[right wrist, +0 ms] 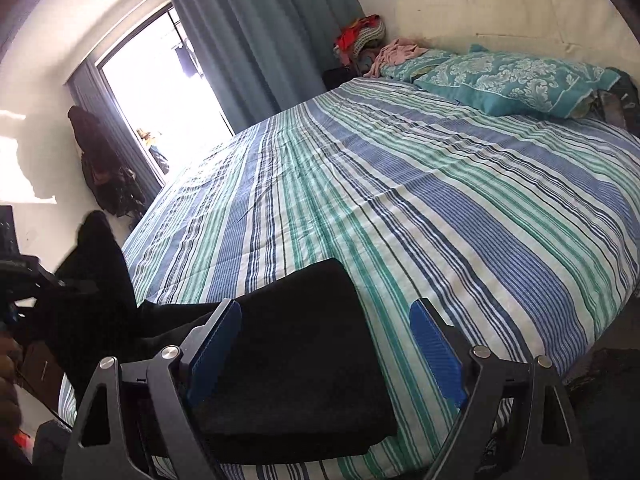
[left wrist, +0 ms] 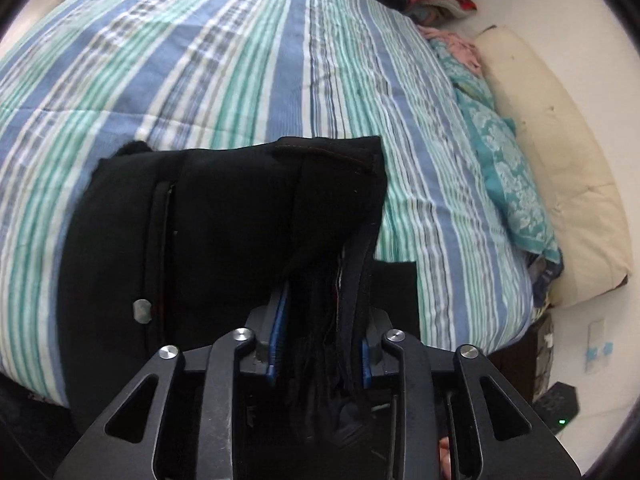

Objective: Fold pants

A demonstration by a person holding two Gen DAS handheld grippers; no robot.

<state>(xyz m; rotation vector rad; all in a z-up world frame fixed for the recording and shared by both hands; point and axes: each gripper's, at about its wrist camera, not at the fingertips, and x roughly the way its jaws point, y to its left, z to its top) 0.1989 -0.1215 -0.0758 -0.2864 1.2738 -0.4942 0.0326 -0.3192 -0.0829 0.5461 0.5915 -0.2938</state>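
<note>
The black pants (left wrist: 224,220) hang bunched in the left wrist view, with a seam and a metal button showing. My left gripper (left wrist: 324,312) is shut on a thick fold of them, the cloth packed between its blue pads (left wrist: 280,320), above the striped bed (left wrist: 240,60). In the right wrist view the rest of the pants (right wrist: 296,360) lies flat and folded at the bed's near edge. One part of them rises blurred at the left (right wrist: 96,264). My right gripper (right wrist: 326,320) stands open over the flat part, one finger above the cloth and one above the sheet.
The striped cover (right wrist: 440,200) stretches away from the pants. Teal pillows (right wrist: 512,80) and a clothes pile (right wrist: 360,36) lie at the head end by a cream headboard (left wrist: 560,160). A curtain (right wrist: 272,32) and a bright window (right wrist: 160,92) stand beyond the far side.
</note>
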